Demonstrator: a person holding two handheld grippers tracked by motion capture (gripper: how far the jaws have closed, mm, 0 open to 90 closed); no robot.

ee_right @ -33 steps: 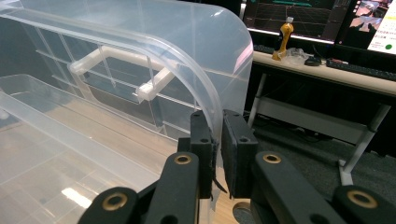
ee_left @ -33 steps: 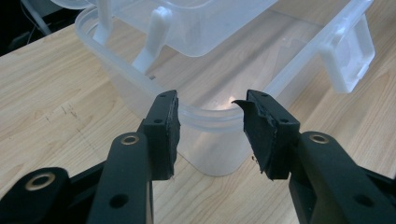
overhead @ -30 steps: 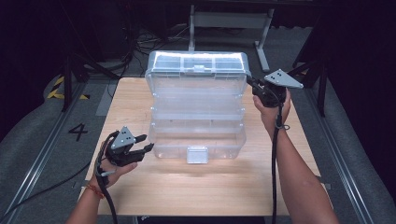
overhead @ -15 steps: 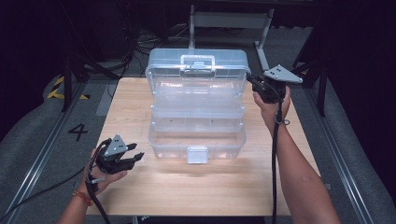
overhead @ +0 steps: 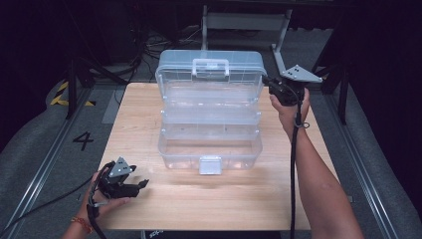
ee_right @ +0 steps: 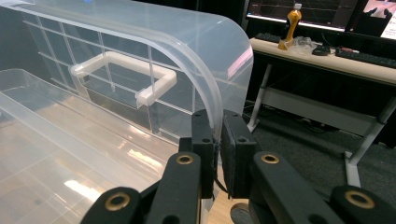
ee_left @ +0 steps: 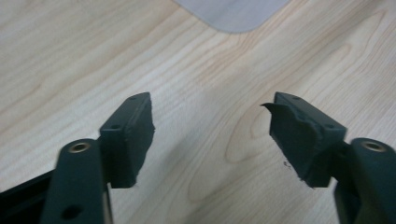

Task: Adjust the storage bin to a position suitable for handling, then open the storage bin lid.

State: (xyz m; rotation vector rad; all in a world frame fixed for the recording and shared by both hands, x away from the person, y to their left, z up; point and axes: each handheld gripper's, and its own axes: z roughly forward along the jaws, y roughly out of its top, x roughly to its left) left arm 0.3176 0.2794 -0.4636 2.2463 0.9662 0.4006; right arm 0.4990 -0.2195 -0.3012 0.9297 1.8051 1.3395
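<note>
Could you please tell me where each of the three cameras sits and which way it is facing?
High view: above the person's side, looking forward and down on the table; both forearms show.
Left gripper view: on the left gripper, facing down at bare wood; open jaws.
Right gripper view: on the right gripper, looking across the clear box.
Shared: high and right gripper views show the lid, pinched at its rim.
</note>
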